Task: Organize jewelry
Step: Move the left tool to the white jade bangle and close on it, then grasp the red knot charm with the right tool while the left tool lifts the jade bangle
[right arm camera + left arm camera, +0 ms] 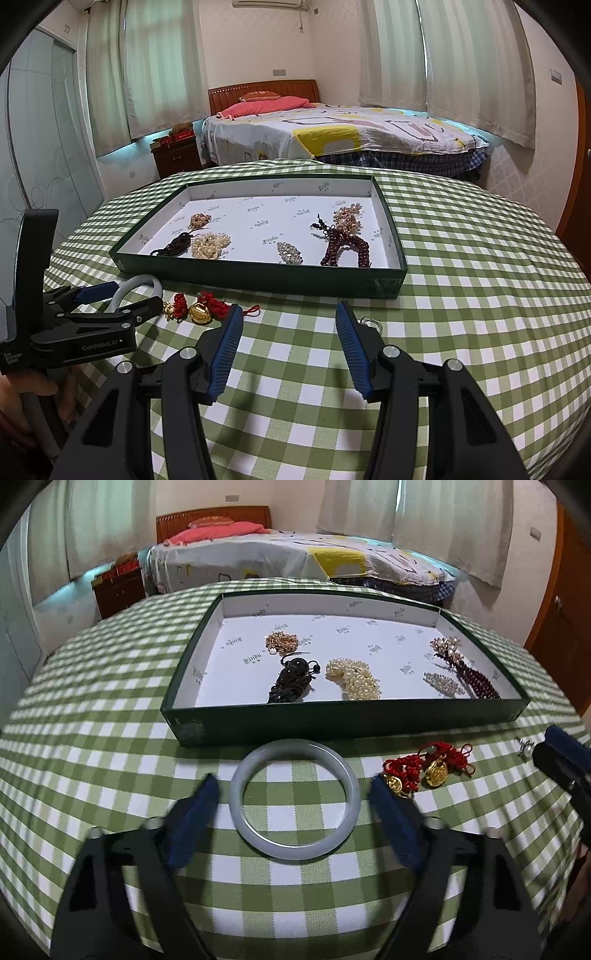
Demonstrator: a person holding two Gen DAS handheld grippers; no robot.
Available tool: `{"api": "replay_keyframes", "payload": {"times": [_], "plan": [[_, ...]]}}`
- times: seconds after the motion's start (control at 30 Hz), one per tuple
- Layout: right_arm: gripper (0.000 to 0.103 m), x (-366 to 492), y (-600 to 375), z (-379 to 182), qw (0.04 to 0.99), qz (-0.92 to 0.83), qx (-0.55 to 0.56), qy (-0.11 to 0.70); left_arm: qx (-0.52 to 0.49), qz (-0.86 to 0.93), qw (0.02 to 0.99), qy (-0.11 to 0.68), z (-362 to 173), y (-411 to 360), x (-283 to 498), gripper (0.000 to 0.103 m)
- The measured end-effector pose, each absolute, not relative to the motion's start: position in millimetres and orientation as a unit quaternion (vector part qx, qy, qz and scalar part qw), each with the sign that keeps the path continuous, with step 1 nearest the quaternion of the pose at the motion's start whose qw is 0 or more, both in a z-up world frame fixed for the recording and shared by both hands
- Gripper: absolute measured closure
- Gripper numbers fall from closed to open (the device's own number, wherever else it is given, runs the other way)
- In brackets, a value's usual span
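A pale jade bangle [294, 799] lies flat on the checked tablecloth, between the fingers of my open left gripper [293, 786], which straddle it without touching. In the right wrist view the left gripper [122, 295] is around the bangle [127, 288]. A red-cord charm with gold coins [424, 768] lies right of the bangle, also in the right wrist view [199, 308]. My right gripper [288, 314] is open and empty over the cloth. The green tray [347, 716] [258, 277] holds several pieces: gold chain [282, 642], dark cord pendant [291, 679], pearls [354, 677], red beads [476, 679].
A small silver ring-like piece [371, 325] lies by the right finger of my right gripper, and shows in the left wrist view [524, 746]. A bed [332, 136] and a nightstand [177, 155] stand beyond the table.
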State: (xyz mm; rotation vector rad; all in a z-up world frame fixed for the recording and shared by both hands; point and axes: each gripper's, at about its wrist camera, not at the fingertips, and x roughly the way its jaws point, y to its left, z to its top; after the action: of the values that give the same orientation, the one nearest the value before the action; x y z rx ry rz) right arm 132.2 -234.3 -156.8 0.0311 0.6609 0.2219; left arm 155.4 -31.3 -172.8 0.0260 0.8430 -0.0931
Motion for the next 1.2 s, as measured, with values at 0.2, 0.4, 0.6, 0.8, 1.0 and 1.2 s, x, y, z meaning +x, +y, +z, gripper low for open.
{"api": "replay_keyframes", "payload": {"times": [0.2, 0.4, 0.6, 0.8, 1.0, 1.2], "plan": [[0.051, 132.5, -232.0, -156.5, 0.939, 0.111, 0.014, 0.325, 0.012, -0.060, 0.912, 0.405, -171.6, -29.6, 152.1, 0.034], [0.051, 136.3, -223.2, -154.2, 0.937, 0.123, 0.016, 0.327, 0.000, -0.055, 0.918, 0.394, -162.9, -15.1, 142.3, 0.034], [0.051, 146.2, -203.8, -156.1, 0.929, 0.143, 0.010, 0.340, 0.008, -0.032, 0.928, 0.371, -148.2, 3.4, 133.6, 0.034], [0.051, 159.1, -186.9, -161.3, 0.920, 0.156, 0.002, 0.360, -0.005, -0.006, 0.931, 0.366, -142.6, 29.2, 125.9, 0.034], [0.051, 171.9, -173.2, -168.7, 0.909, 0.162, -0.008, 0.383, -0.024, 0.008, 0.932, 0.362, -141.0, 45.3, 125.8, 0.034], [0.055, 180.4, -168.3, -178.5, 0.898, 0.159, -0.013, 0.409, -0.032, 0.003, 0.928, 0.372, -145.8, 46.9, 128.2, 0.034]]}}
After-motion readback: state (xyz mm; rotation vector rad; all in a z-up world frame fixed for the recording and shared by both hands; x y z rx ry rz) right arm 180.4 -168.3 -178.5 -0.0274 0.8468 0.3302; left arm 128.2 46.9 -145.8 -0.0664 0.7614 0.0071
